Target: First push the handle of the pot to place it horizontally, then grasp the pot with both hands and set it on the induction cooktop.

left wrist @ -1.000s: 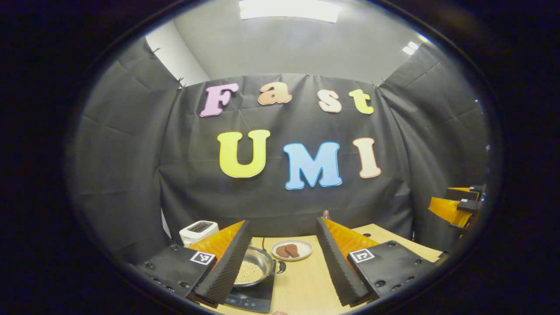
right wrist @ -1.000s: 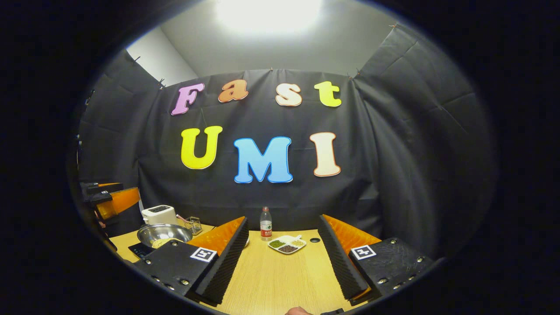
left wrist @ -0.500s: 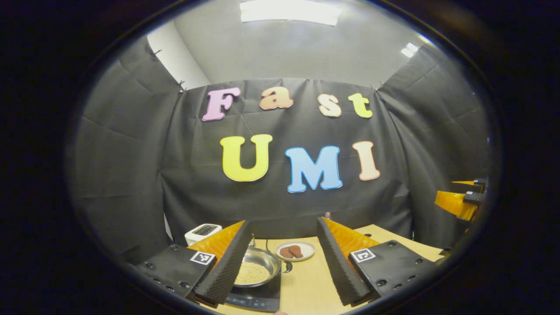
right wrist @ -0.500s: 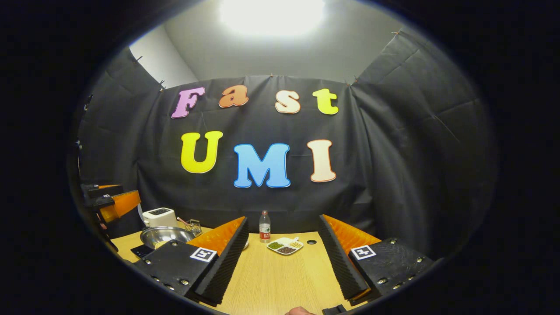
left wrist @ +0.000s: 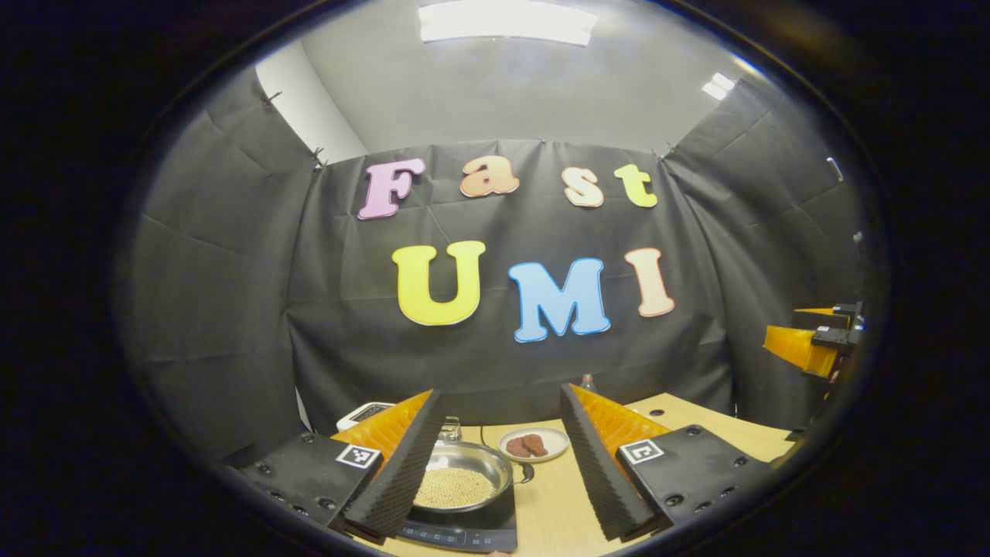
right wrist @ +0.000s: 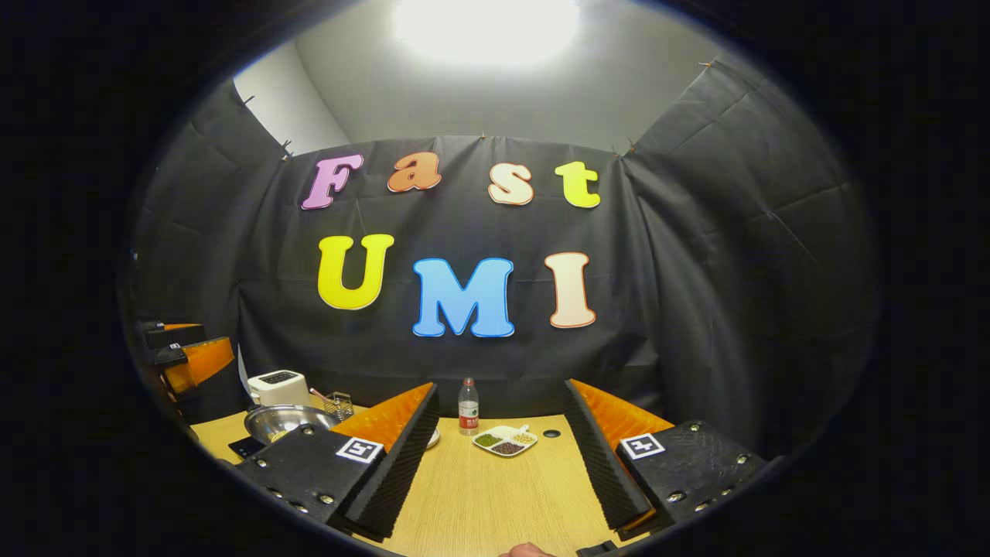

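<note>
Steel pot (left wrist: 462,483) of beans sits on the cooktop (left wrist: 464,532); likely heavy, slick-walled and rigid, best gripped at its rim and stub handle (left wrist: 527,472). Left gripper (left wrist: 495,464) and right gripper (right wrist: 499,456) both gape, holding nothing.

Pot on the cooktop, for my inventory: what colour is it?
Shiny silver metal pot, clearest in the left gripper view.

pot (left wrist: 462,473): shiny metal | cooktop (left wrist: 464,527): glossy black glass | table (right wrist: 495,495): matt wood grain
</note>
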A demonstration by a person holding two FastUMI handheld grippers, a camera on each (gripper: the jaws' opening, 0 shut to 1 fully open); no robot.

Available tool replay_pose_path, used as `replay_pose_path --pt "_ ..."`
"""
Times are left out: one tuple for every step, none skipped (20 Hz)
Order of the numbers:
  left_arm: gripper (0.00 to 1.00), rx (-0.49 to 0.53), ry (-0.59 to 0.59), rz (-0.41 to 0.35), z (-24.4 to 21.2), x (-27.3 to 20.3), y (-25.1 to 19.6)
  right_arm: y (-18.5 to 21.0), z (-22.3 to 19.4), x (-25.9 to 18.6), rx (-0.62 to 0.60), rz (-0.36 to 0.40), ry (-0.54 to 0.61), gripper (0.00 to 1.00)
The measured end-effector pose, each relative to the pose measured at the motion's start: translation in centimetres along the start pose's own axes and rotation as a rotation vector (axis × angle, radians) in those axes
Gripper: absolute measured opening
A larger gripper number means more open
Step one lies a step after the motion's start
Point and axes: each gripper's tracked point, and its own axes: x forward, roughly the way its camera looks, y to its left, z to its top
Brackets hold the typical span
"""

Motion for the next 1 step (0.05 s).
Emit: replay_pose_path --pt "0.96 0.001 0.002 0.005 -0.15 -0.02 0.37 0.35 0.07 0.22 -0.003 0.004 -0.005 0.96"
